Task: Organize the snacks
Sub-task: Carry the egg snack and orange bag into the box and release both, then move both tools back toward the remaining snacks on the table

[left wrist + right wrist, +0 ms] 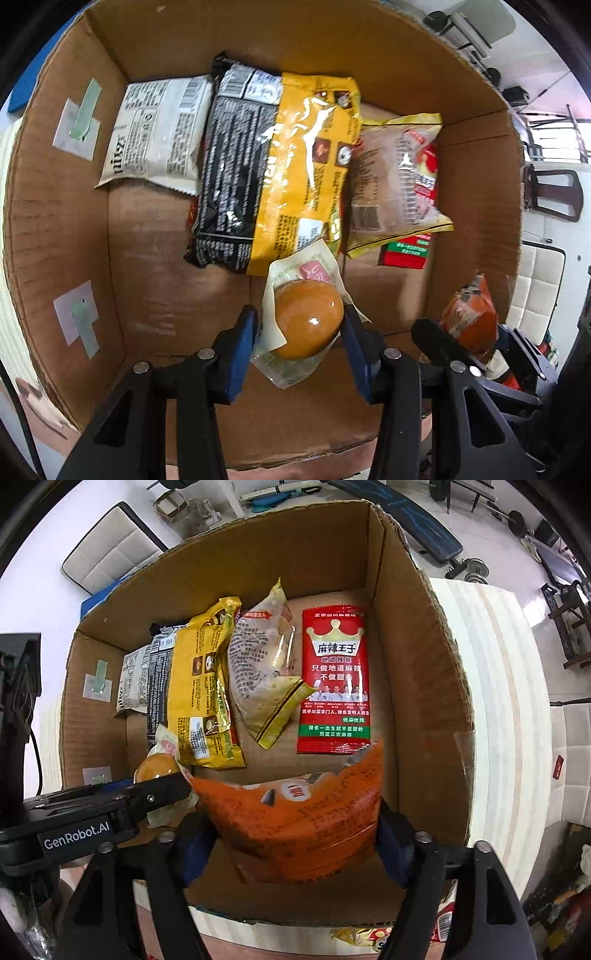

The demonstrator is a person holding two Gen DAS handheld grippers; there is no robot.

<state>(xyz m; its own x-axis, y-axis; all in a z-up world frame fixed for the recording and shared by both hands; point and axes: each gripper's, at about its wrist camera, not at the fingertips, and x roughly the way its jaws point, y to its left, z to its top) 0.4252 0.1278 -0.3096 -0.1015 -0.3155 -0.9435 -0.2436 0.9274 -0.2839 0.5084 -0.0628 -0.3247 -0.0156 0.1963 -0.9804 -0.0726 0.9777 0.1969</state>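
Snacks lie in a row on the box [413, 686] floor. Left gripper [300, 332], angled down over the near edge, clamps a wrapped bun [306, 319]. Right gripper [295, 834], alongside, grips an orange packet [303, 812] above the floor.

Striped table [495, 686] — cardboard box [417, 672] on top

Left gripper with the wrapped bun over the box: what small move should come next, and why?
Probably lower the wrapped bun a little onto the bare cardboard in front of the yellow noodle packet, then open. The left gripper holds it above the cardboard box floor, and that spot looks free.
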